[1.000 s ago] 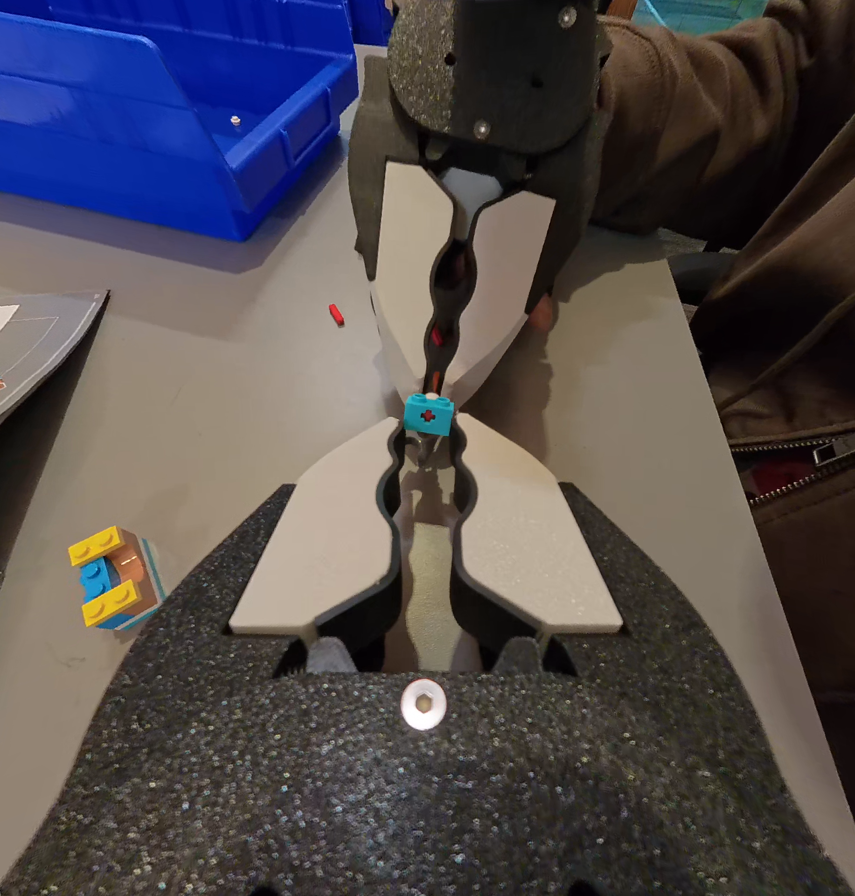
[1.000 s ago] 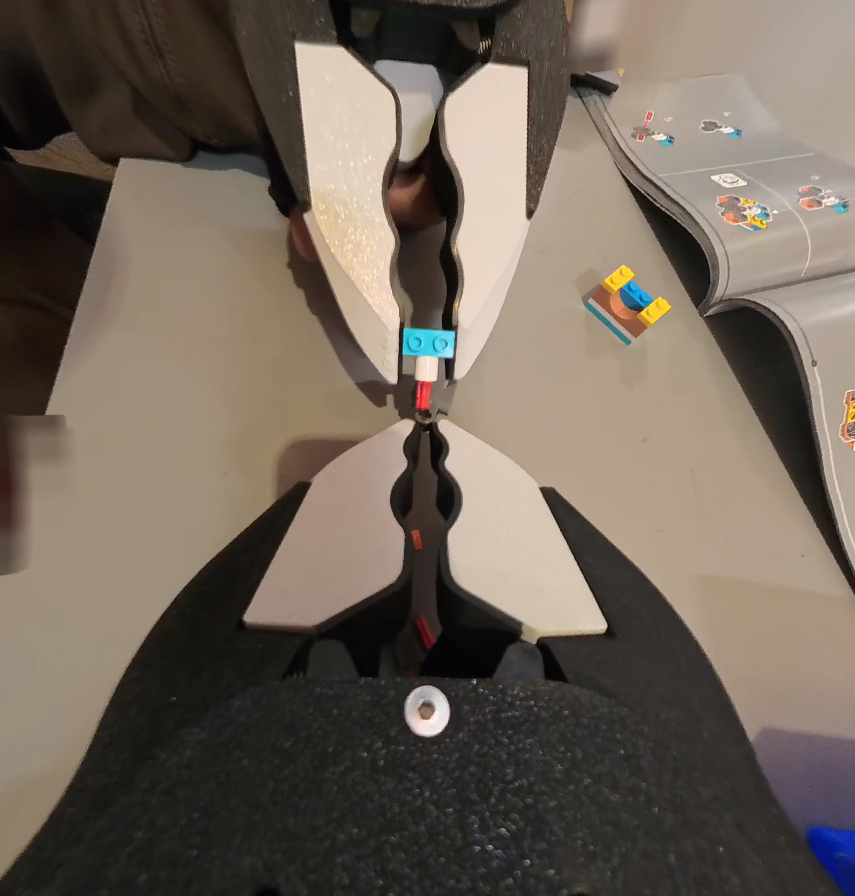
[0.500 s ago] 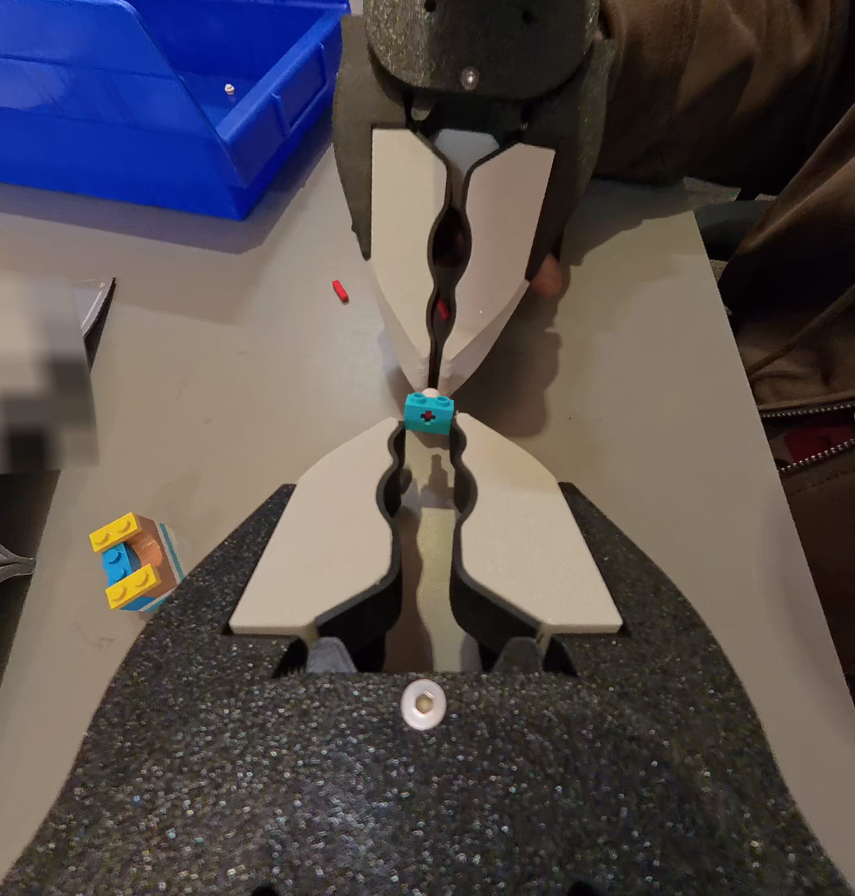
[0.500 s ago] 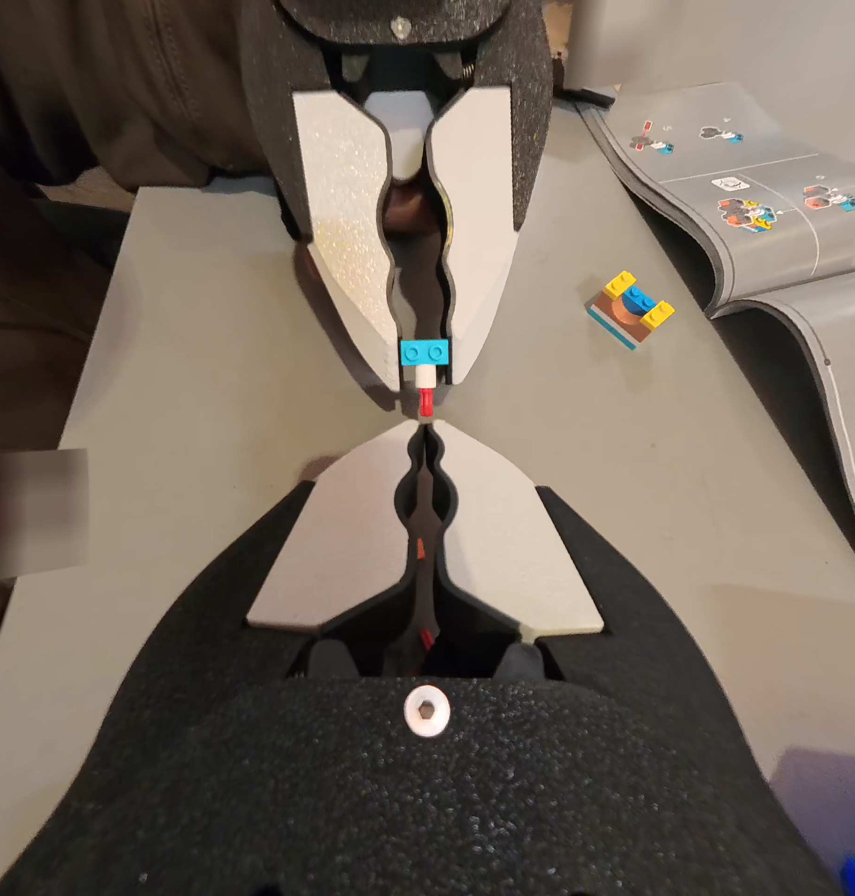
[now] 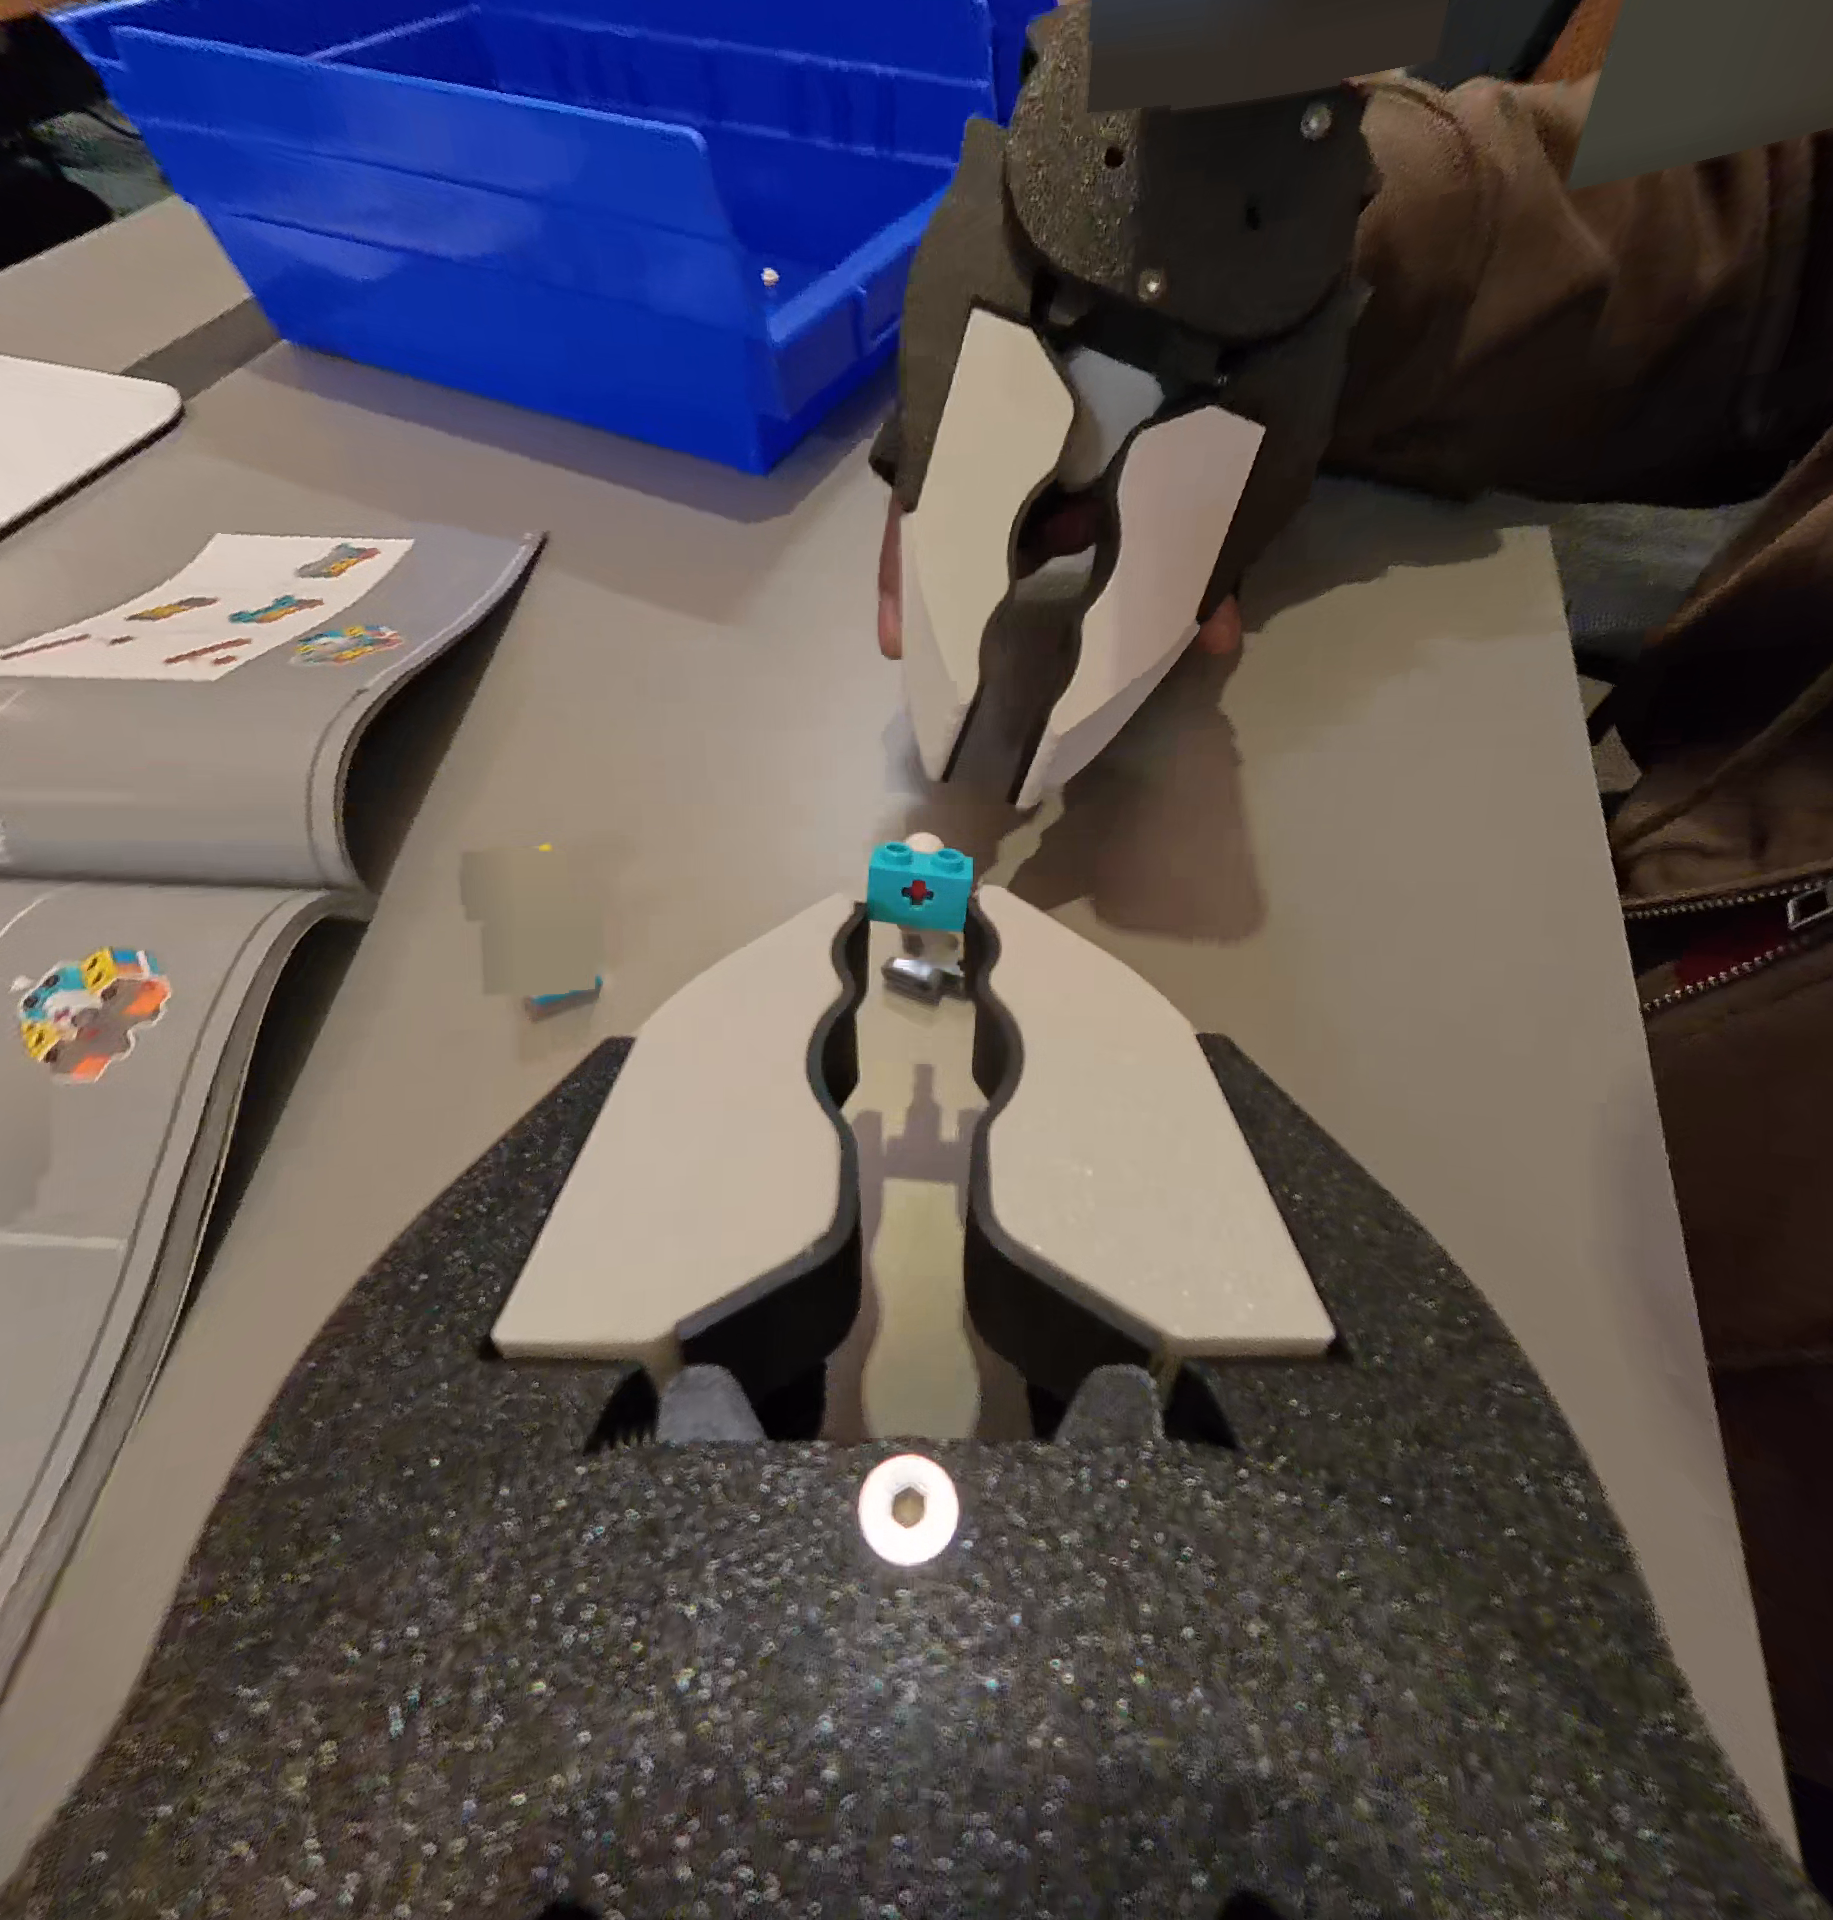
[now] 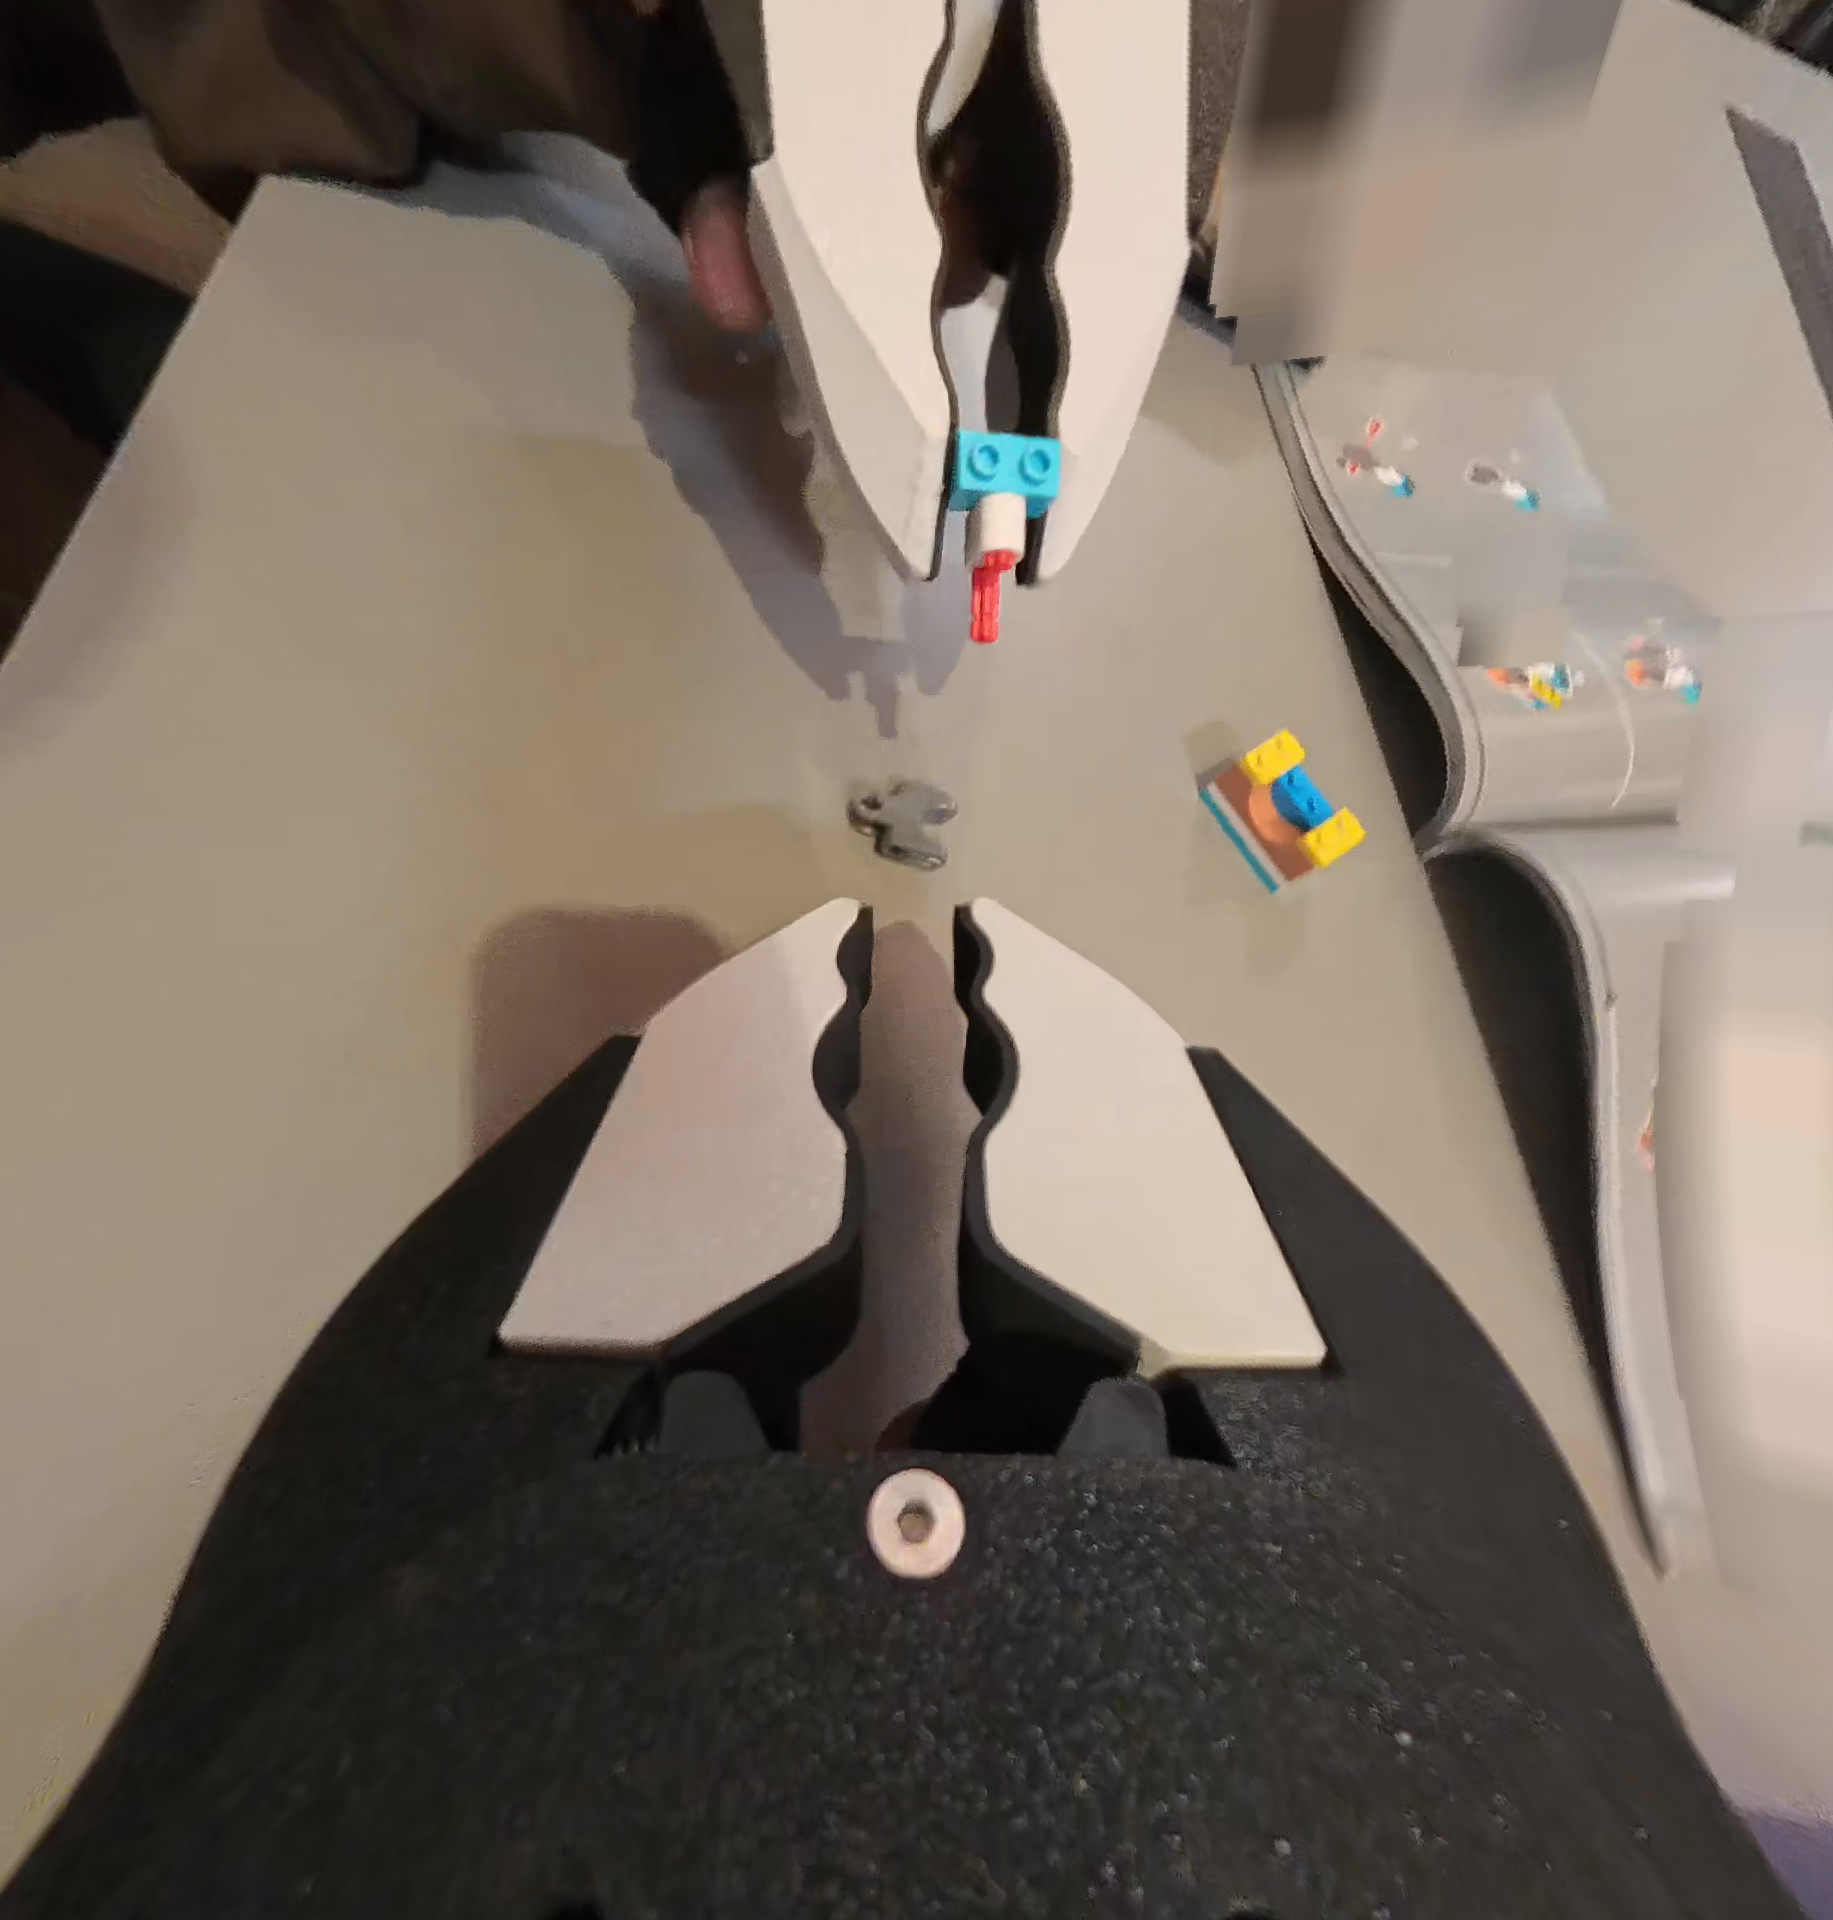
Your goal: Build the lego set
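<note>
So your left gripper (image 5: 917, 914) is pinched tight on the little teal brick (image 5: 918, 886), right at the very fingertips. From the right wrist view you can see the white sleeve (image 6: 998, 528) and the red pin (image 6: 986, 608) sticking out of that brick toward your other hand, held above the grey table (image 6: 372, 675). Your right gripper (image 6: 913, 914) is empty, fingers a little apart, nothing between them.

The small grey piece (image 6: 901, 819) is lying flat on the table just ahead of your right fingertips, between the two grippers. My guess is that's what goes on the red pin next.

Handling-wise: it's tiny, light, hard plastic, so it won't squash, but I'd expect it to skate away or flip if you nudge it from one side. It looks flat and low, so come down straddling it and pinch across its narrow width with just the tips. I can't tell where its hole sits, it's too blurry.

The brick assembly only has a sliver of grip, so push along the pin rather than sideways or it'll likely twist out.

The half-built yellow and blue chunk (image 6: 1284, 810) sits near the open instruction booklet (image 5: 164, 748), well clear of all this.
</note>
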Demonstrator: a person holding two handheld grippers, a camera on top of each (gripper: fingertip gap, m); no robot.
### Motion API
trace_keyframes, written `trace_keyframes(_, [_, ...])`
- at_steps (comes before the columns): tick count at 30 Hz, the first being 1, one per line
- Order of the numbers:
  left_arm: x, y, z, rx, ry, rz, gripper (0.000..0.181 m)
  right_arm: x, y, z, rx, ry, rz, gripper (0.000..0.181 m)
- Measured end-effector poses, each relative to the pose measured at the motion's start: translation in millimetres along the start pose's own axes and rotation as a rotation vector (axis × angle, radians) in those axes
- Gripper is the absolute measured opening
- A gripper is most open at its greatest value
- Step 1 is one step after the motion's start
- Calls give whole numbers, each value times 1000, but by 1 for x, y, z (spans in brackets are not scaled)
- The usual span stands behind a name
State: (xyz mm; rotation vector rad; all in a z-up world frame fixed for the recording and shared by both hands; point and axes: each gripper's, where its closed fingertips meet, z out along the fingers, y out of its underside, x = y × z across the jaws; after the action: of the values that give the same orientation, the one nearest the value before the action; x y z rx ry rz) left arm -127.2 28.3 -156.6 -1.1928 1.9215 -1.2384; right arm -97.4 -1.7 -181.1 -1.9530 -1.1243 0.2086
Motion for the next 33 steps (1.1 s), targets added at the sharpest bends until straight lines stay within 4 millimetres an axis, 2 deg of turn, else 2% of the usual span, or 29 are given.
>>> trace_keyframes(4, [2, 6, -8, 15, -37, -25, 17, 6, -9, 14, -32, -69, -151, 19])
trace_keyframes(9, [6, 12, -12, 33, -39, -42, 17, 7, -3, 30, -75, -218, -402, 23])
trace_keyframes(16, [5, 6, -20, 98, -25, -58, 17, 1, 0, 34, -221, -445, -785, 31])
trace_keyframes(20, [3, 3, -24, 130, -13, -94, 17, 1, 6, 42, -311, -558, -933, 33])
trace_keyframes(26, [-3, 4, -29, 140, -43, -112, 17, -4, 4, 46, -326, -663, -970, 29])
trace_keyframes(29, [-5, 5, -30, 140, -53, -126, 17, -8, 5, 45, -330, -684, -930, 18])
trace_keyframes(33, [-6, 5, -29, 135, -58, -129, 17, -8, 4, 47, -342, -626, -815, 17])
